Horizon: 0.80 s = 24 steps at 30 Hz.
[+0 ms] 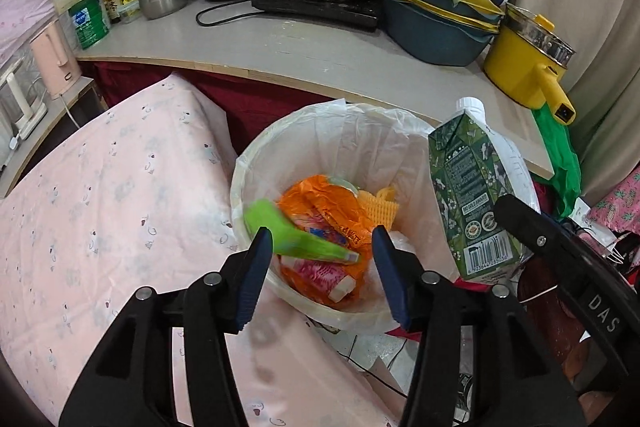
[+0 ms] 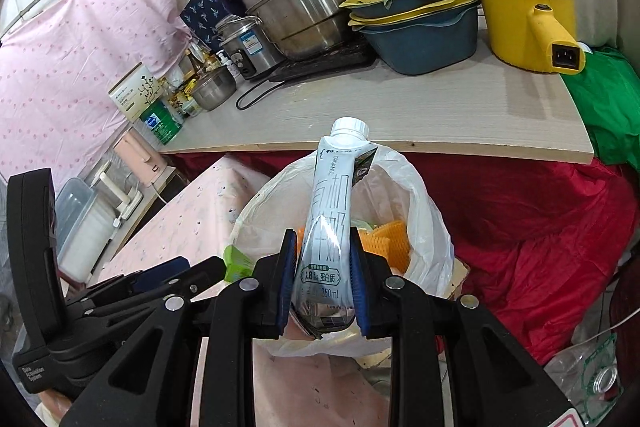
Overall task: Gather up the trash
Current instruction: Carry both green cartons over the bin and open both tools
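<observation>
Nearest, right gripper [image 2: 323, 277]: pointed forward over the bin, blue pads clamped on the lower body of a milk carton [image 2: 330, 227], held upright with its white cap on top.
Left gripper [image 1: 320, 267]: jaws spread wide, gripping nothing, aimed down into the bin.
Green wrapper [image 1: 294, 233]: blurred, between the spread fingers, above the trash.
Trash bin [image 1: 256, 163]: white liner, holding orange packaging [image 1: 320, 205].
Farther back, counter [image 1: 320, 47]: steel pots and a yellow pot.

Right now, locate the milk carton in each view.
Left wrist view: milk carton at right, upright beside the lined trash bin.
Right wrist view: milk carton at centre, clamped in the right gripper, above the bin.
Shared landmark: yellow electric pot.
</observation>
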Available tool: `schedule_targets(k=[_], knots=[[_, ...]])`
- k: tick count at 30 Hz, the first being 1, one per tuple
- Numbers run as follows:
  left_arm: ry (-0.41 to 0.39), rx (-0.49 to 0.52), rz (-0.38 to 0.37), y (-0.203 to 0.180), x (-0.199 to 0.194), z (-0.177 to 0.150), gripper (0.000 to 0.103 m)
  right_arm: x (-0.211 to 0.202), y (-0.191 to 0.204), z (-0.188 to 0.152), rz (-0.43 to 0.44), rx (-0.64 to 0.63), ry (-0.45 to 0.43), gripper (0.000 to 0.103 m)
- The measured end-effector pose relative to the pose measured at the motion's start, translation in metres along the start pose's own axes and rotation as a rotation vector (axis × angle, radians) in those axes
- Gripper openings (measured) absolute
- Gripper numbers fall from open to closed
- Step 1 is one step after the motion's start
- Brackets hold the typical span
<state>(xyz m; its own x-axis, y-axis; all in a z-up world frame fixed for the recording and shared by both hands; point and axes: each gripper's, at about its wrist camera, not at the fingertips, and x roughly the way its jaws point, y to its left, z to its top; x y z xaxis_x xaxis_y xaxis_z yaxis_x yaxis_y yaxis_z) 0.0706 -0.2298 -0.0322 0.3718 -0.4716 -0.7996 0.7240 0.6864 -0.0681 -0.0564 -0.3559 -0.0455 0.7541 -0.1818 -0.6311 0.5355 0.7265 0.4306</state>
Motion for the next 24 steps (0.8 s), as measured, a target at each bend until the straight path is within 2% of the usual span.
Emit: schedule_targets(k=[14, 20, 22, 24], knots=[[0.012, -0.083, 0.084, 0.034, -0.002, -0.012, 0.049, 0.024, 0.019, 0.003, 0.028, -0.025, 0.029, 0.024], [-0.005, -0.097, 0.126, 0.04, -0.006, -0.014, 0.051, 0.037, 0.027, 0.012, 0.012, -0.046, 0.02, 0.026], [-0.016, -0.1, 0.14, 0.042, -0.009, -0.016, 0.056, 0.038, 0.03, 0.015, 0.008, -0.051, 0.017, 0.035], [-0.026, -0.103, 0.154, 0.043, -0.012, -0.018, 0.061, 0.037, 0.033, 0.016, 0.009, -0.051, 0.011, 0.038]])
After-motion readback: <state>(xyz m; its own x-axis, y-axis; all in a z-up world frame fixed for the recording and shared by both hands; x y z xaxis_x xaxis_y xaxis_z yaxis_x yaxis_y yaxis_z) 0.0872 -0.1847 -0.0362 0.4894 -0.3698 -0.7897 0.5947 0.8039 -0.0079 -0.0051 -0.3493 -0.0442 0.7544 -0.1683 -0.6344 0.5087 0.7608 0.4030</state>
